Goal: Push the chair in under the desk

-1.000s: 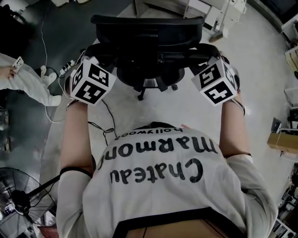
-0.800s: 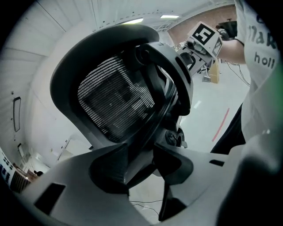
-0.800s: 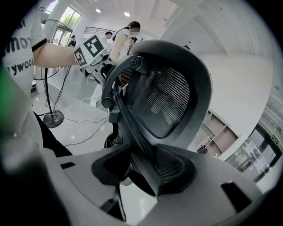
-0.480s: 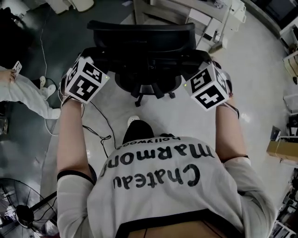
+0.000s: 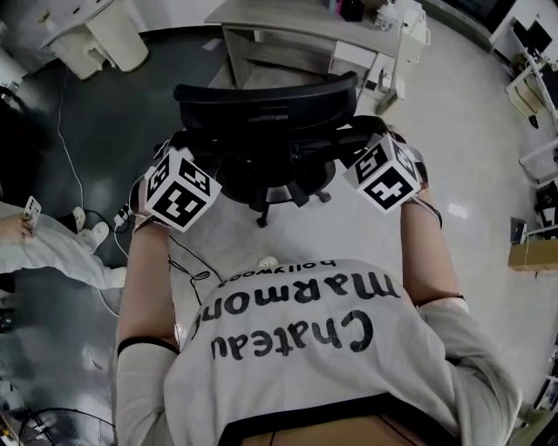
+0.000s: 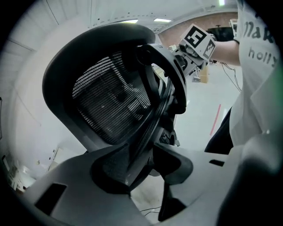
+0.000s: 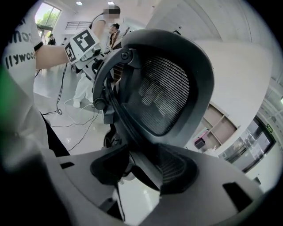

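A black mesh-backed office chair [image 5: 261, 113] stands in front of me with its back toward me, and the grey desk [image 5: 288, 22] lies just beyond it. My left gripper [image 5: 179, 148] is shut on the left edge of the backrest [image 6: 110, 106]; the frame runs between the jaws of this gripper [image 6: 146, 163]. My right gripper [image 5: 366, 141] is at the backrest's right edge [image 7: 163, 92]. Its jaws are opening with the frame between them, and this gripper [image 7: 137, 170] shows a sliver of floor beside one pad.
A person in white [image 5: 52, 253] stands at the left, near cables [image 5: 187, 261] that trail over the floor. White units [image 5: 96, 39] sit at the upper left. A cardboard box [image 5: 534, 253] and shelving are at the right edge.
The chair and both grippers have moved forward toward the desk, which now shows at the top of the head view. The left gripper sits a little lower in the picture.
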### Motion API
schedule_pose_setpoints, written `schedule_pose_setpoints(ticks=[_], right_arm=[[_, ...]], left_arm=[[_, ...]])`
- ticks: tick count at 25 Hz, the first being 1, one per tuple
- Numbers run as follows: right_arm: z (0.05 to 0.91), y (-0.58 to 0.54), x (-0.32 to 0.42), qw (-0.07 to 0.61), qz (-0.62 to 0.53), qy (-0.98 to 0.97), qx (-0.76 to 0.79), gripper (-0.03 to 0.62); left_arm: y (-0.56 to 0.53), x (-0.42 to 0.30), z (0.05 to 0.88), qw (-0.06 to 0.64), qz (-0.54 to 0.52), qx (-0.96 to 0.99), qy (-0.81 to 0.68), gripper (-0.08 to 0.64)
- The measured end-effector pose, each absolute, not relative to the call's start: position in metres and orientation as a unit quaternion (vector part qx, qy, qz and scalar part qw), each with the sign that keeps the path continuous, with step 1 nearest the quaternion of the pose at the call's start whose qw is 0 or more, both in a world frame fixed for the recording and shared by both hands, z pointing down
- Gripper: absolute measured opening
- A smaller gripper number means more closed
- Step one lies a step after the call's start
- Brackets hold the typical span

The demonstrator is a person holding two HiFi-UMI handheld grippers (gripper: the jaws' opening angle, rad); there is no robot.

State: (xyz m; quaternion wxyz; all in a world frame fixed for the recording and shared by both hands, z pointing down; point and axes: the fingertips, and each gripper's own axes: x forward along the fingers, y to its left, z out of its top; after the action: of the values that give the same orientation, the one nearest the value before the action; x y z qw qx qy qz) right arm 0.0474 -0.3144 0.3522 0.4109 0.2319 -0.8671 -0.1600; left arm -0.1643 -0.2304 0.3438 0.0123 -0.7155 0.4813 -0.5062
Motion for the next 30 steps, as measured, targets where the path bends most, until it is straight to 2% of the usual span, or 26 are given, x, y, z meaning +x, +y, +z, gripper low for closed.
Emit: schedule_pose_setpoints(ticks=[9, 16, 23, 30], right_arm=[[0.342, -0.362, -0.002, 0.448, -0.117, -0.848, 0.257, 0.210], [0.333, -0.404, -0.059, 0.447, -0.106, -0.840, 0.288, 0.207], [0.338, -0.417, -0.080, 0.447, -0.111, -0.840, 0.286, 0.199], [0.341, -0.440, -0.103, 0.452, -0.121, -0.831, 0.300, 0.198]], left_arm=[[-0.287, -0.214, 0.334, 0.032, -0.497, -0.740, 0.452, 0.179], [-0.342, -0.274, 0.327, 0.023, -0.494, -0.763, 0.417, 0.193], [-0.371, -0.297, 0.339, 0.028, -0.532, -0.732, 0.424, 0.220], [-0.403, -0.323, 0.342, 0.038, -0.517, -0.735, 0.436, 0.235]])
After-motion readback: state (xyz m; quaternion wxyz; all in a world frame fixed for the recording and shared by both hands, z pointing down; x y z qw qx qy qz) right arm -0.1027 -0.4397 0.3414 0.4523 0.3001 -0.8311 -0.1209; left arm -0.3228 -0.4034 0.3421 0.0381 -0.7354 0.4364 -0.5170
